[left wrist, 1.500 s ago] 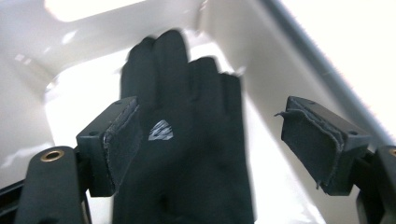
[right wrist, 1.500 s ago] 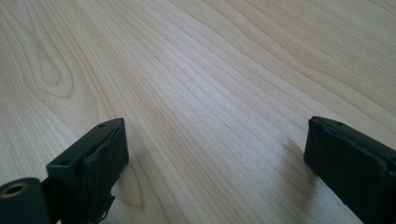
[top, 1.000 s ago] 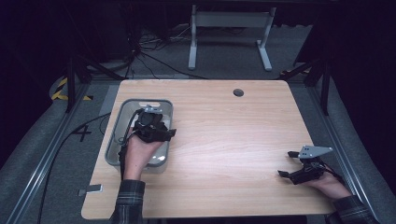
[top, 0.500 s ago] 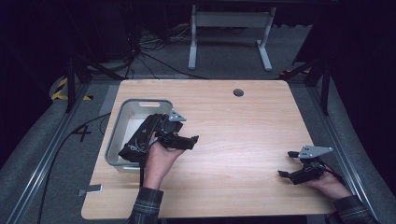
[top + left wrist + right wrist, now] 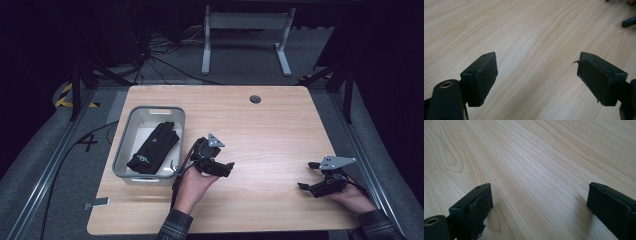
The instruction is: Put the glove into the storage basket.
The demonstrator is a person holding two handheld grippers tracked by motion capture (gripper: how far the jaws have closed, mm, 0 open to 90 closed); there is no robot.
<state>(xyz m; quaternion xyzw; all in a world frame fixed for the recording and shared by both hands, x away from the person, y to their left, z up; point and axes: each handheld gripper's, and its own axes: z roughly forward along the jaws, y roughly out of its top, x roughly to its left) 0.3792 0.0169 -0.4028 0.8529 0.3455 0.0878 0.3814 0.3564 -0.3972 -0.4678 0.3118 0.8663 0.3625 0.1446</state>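
Nearest the person, the right gripper (image 5: 314, 181) rests low at the near right of the table (image 5: 280, 130), its jaws spread wide with nothing but bare wood grain between them in the right gripper view. The left gripper (image 5: 220, 168) sits a little farther in, just to the right of the grey bin (image 5: 120, 165), and its jaws also stand well apart and empty — its own view shows the worn pads (image 5: 486, 75) and plain tabletop beyond.

Farther back and to the left, the black glove (image 5: 152, 148) lies flat inside the bin, on the bin's floor, fingers pointing toward the far right corner, cuff toward the near left (a small pale logo shows by the cuff).

The glove looks light, limp and soft — it should crumple and drape rather than hold any shape, and it is in no danger of breaking. A pinch on a single fingertip would probably let it dangle and swing; the thicker palm or cuff seems the safer place, where the fabric can bunch between the pads. The bin's walls call for a steep approach from above.
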